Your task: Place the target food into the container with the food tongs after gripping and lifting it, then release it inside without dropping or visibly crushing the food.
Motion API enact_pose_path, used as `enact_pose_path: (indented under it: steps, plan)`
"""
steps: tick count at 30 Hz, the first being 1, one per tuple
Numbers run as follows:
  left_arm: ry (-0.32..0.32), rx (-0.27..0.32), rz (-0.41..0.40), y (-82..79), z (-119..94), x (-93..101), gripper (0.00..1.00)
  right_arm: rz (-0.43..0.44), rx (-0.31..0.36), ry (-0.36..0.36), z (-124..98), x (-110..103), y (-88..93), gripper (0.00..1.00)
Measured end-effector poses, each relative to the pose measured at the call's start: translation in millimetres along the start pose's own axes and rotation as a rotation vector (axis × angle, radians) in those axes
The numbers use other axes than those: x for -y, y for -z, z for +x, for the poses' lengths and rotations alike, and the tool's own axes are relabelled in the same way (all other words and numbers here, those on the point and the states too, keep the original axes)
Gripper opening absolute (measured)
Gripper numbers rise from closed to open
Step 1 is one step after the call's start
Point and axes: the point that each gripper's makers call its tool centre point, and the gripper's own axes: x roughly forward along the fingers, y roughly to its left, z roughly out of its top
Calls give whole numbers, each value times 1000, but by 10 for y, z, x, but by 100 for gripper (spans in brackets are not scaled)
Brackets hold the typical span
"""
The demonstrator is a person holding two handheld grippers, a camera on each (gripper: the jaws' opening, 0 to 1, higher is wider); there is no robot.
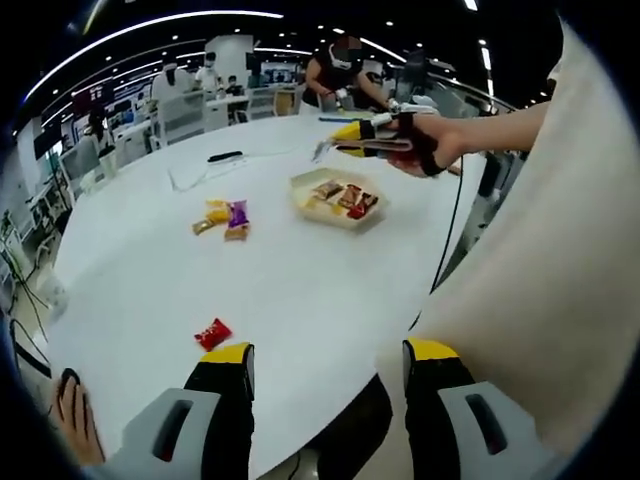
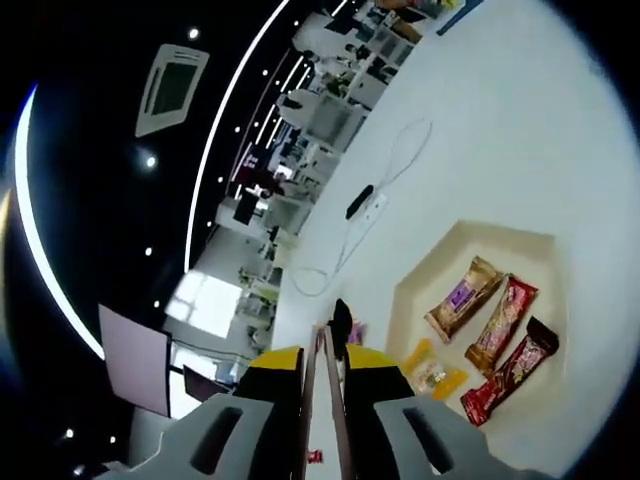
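Left gripper (image 1: 328, 368), jaws apart, hangs over a round white table (image 1: 300, 300) in an open-plan office. Right gripper (image 2: 322, 368) clamps tongs (image 2: 322, 400), pointing forward above the tray (image 2: 440, 262) holding four wrapped snacks (image 2: 500, 322).

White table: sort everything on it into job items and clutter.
Job:
- container with four snacks
- food tongs in the right hand-held gripper
- loose snack packets
- red packet

Lying about:
- black remote
- white cable

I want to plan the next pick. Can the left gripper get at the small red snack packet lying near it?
Probably yes: the left gripper is open, and the red snack packet lies alone on the white table, just beyond one jaw.
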Motion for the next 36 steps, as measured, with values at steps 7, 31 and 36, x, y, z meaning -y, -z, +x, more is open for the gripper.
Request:
enact_pose_path:
  steps: [7,31,36]
  plan:
    - [1,1,1,-10,8,2,60,11,0,-27,-13,-48,-5,14]
    - [166,-2,162,-281,265,281,60,185,336,-216,-1195,-122,-658,28]
    - [179,1,176,-321,297,312,60,192,352,-218,-1280,-77,-691,29]
